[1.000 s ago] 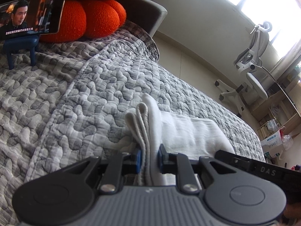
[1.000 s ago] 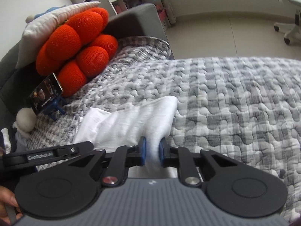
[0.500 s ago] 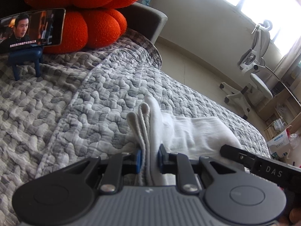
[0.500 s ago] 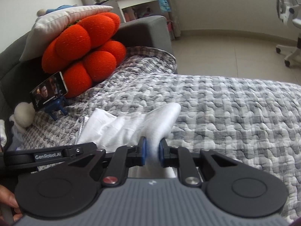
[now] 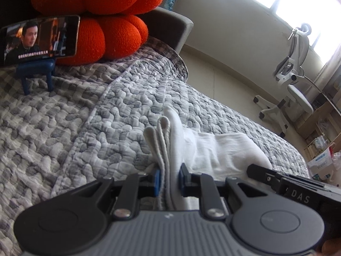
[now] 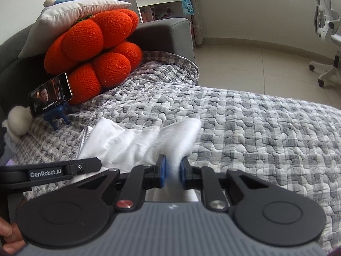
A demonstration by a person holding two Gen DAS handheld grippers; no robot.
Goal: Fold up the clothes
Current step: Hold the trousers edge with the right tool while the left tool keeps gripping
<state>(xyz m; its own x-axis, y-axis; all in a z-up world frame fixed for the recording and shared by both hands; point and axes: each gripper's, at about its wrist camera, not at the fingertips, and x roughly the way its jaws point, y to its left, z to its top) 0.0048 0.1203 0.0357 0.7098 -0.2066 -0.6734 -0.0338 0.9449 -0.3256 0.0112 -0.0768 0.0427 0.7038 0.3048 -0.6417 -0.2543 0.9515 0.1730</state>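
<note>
A white folded garment [image 5: 215, 149] [image 6: 132, 143] hangs stretched between both grippers, just above the grey quilted bedspread [image 5: 85, 132] [image 6: 255, 132]. My left gripper [image 5: 169, 180] is shut on its ribbed, layered end, whose folds stick up between the blue pads. My right gripper [image 6: 172, 170] is shut on the opposite bunched end. In the left wrist view the right gripper's black body shows at the lower right; in the right wrist view the left gripper's arm shows at the lower left.
A phone [image 5: 40, 39] [image 6: 51, 95] playing video stands on a blue holder before an orange pumpkin cushion [image 5: 102, 19] [image 6: 93, 49]. The grey headboard [image 6: 162, 36] is behind. A white office chair [image 5: 292, 79] [image 6: 326, 32] stands on the floor past the bed's edge.
Both grippers have drawn back and risen with the garment, which is now pulled out longer between them. Both grips stay the same.
</note>
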